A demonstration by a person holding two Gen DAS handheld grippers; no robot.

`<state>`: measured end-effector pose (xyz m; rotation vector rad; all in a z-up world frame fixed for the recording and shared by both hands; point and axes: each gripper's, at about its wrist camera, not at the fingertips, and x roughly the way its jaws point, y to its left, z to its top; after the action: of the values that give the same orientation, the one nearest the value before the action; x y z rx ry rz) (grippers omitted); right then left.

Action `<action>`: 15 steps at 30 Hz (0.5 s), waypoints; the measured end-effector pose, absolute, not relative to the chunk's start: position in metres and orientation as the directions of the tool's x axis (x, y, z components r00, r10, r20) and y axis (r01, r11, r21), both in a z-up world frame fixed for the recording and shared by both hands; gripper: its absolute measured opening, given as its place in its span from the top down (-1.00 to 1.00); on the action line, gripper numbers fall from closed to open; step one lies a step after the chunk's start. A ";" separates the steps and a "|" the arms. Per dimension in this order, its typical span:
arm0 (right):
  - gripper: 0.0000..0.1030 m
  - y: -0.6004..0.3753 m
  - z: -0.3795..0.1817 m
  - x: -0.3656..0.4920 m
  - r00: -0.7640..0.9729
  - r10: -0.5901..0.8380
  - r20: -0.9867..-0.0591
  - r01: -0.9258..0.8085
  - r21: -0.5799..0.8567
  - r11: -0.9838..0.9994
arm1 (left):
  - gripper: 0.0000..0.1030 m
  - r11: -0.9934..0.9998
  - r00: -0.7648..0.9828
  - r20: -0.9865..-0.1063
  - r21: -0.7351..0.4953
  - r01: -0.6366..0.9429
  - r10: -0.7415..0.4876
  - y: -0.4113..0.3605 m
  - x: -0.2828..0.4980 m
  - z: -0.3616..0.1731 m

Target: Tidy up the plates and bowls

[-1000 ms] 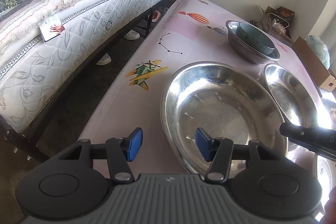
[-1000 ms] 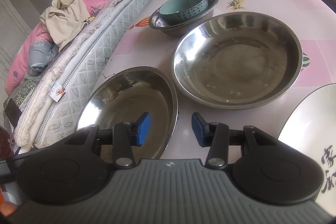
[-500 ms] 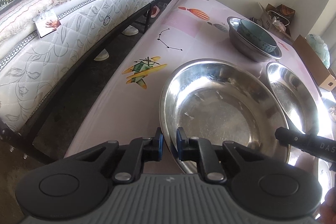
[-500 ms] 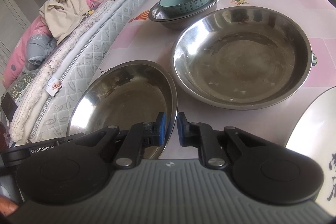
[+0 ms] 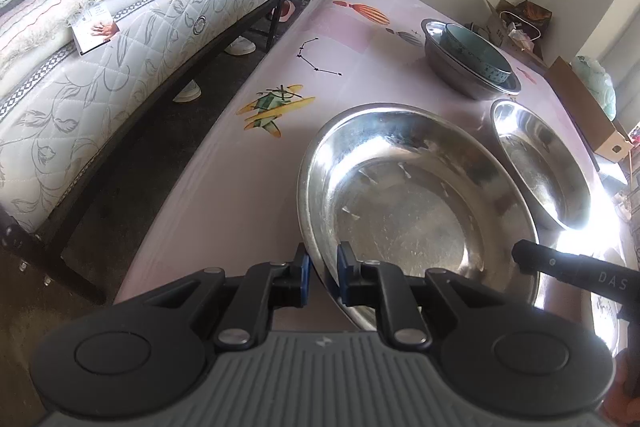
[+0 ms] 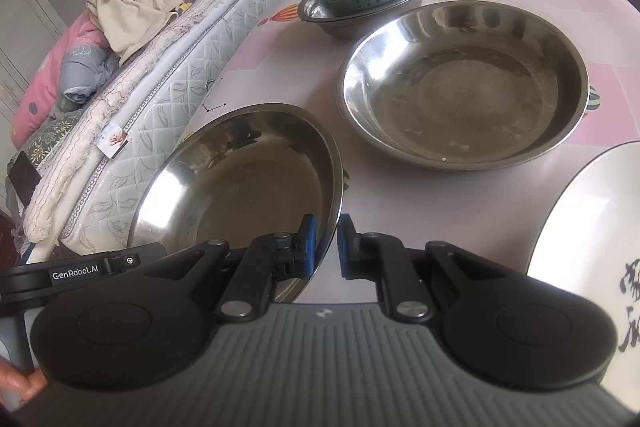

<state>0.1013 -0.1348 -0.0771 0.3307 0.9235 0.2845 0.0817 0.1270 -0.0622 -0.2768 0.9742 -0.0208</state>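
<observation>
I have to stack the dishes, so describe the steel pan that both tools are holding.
The steel pan is wide, round and shallow, shiny metal with a thin rolled rim and a scuffed flat bottom, and holds nothing. It lies at the near edge of the pink table beside the bed. The left tool is shut on its near left rim; the right tool is shut on its right rim. A second steel pan lies close beside it.

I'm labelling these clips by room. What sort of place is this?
Probably a bedroom used for eating too: a quilted white mattress piled with pink bedding stands beside a pink-clothed table of steel basins.
</observation>
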 end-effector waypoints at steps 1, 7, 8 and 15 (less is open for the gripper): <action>0.79 -0.135 -0.077 0.099 0.568 0.381 -0.729 -0.099 0.399 0.912 | 0.71 0.965 0.563 -0.815 -0.240 -0.106 -0.141 0.127 0.079 -0.062; 0.77 -0.132 -0.076 0.086 0.547 0.401 -0.735 -0.118 0.407 0.906 | 0.70 0.962 0.553 -0.818 -0.254 -0.102 -0.157 0.132 0.064 -0.062; 0.77 -0.132 -0.075 0.084 0.543 0.405 -0.735 -0.121 0.410 0.904 | 0.70 0.961 0.551 -0.819 -0.258 -0.103 -0.160 0.132 0.061 -0.062; 0.75 -0.132 -0.074 0.069 0.527 0.424 -0.737 -0.133 0.421 0.897 | 0.69 0.957 0.547 -0.820 -0.270 -0.105 -0.171 0.134 0.048 -0.061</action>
<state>0.0693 -0.1321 -0.0736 0.3326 0.9630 0.3398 0.0481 0.1343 -0.0615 -0.3038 0.9955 -0.0397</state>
